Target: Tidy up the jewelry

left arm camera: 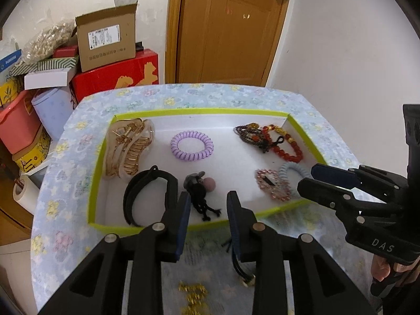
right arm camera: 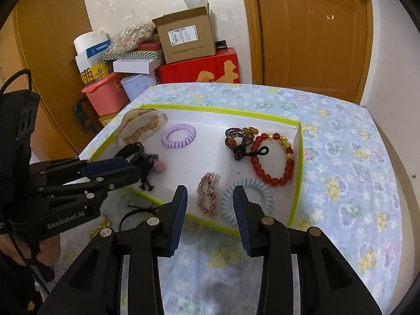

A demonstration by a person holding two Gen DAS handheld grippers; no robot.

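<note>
Floral table (right arm camera: 354,157), stacked boxes (left arm camera: 110,42), door (left arm camera: 225,31)

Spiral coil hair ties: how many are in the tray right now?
2. The purple coil hair tie lies mid-tray toward the back, beside the gold claw clip. The pale blue coil hair tie lies at the front right, next to the rhinestone clip. None appears hidden.
</note>
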